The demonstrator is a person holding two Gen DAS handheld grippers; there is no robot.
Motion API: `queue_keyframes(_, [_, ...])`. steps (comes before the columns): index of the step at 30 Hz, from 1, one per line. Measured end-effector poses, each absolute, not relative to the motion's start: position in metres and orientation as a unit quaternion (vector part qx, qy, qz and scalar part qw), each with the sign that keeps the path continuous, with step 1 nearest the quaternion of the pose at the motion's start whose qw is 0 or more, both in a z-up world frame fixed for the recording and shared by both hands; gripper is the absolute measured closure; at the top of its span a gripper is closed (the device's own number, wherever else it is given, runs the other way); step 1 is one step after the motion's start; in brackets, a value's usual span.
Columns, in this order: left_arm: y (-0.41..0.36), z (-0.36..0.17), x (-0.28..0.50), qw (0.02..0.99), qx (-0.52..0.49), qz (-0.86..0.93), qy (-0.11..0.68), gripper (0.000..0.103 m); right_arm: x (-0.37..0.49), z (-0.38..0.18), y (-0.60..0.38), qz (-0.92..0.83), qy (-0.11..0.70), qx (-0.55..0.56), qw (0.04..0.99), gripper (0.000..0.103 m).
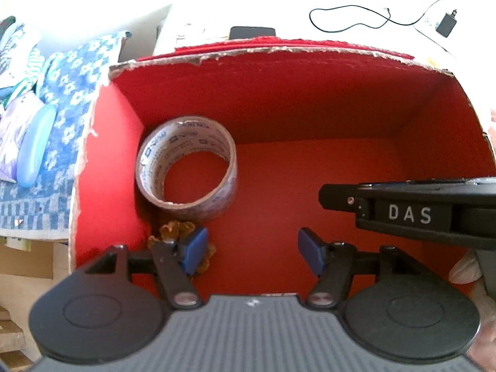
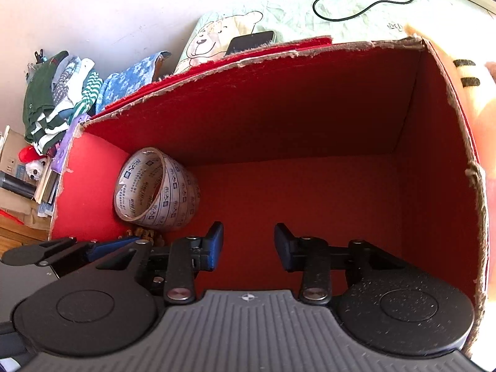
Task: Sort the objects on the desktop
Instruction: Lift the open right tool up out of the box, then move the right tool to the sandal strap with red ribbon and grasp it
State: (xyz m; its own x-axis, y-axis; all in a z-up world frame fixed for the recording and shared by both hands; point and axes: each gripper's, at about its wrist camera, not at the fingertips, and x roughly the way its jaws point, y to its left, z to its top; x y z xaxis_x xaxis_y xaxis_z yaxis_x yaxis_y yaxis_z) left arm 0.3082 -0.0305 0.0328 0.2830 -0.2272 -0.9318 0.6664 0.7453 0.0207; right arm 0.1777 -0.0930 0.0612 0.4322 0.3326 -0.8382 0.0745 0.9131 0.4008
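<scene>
Filling most of both views, the red box (image 1: pixel 310 99) serves as the sorting bin. The tape roll (image 1: pixel 186 167) leans in its left corner, a brown scrap (image 1: pixel 173 231) beside it. The left gripper (image 1: pixel 252 252) and right gripper (image 2: pixel 248 245) hover inside, fingers apart, empty.

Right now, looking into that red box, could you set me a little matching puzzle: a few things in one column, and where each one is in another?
Things:
1. tape roll
2. brown crumpled lump
3. phone
4. black cable

Places:
A. behind the red box, on the bear-print cloth
B. inside the box, by its left wall
C. looped on the surface beyond the box
D. on the box floor, just in front of the tape

Pairs: 1-B, 2-D, 3-A, 4-C
</scene>
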Motion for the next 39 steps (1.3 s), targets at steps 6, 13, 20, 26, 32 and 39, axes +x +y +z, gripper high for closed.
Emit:
queue_keyframes(6, [-0.028, 0.034, 0.303, 0.783, 0.204, -0.272, 0.521, 0.035, 0.173, 0.064, -0.092, 0.079, 0.518, 0.188, 0.830, 0.063])
queue_keyframes(13, [-0.027, 0.028, 0.296, 0.794, 0.205, -0.251, 0.514, 0.036, 0.176, 0.063, -0.091, 0.089, 0.520, 0.183, 0.830, 0.063])
queue_keyframes(20, [-0.021, 0.042, 0.282, 0.809, 0.205, -0.234, 0.498, 0.039, 0.173, 0.066, -0.092, 0.095, 0.501, 0.182, 0.841, 0.063])
queue_keyframes(26, [-0.013, 0.054, 0.270, 0.818, 0.197, -0.226, 0.491, 0.042, 0.162, 0.077, -0.102, 0.102, 0.467, 0.199, 0.856, 0.063])
queue_keyframes(32, [-0.009, 0.071, 0.259, 0.829, 0.181, -0.223, 0.480, 0.044, 0.142, 0.101, -0.109, 0.121, 0.418, 0.215, 0.875, 0.066])
queue_keyframes(39, [-0.006, 0.091, 0.236, 0.842, 0.175, -0.223, 0.458, 0.044, 0.117, 0.122, -0.113, 0.130, 0.382, 0.213, 0.890, 0.073])
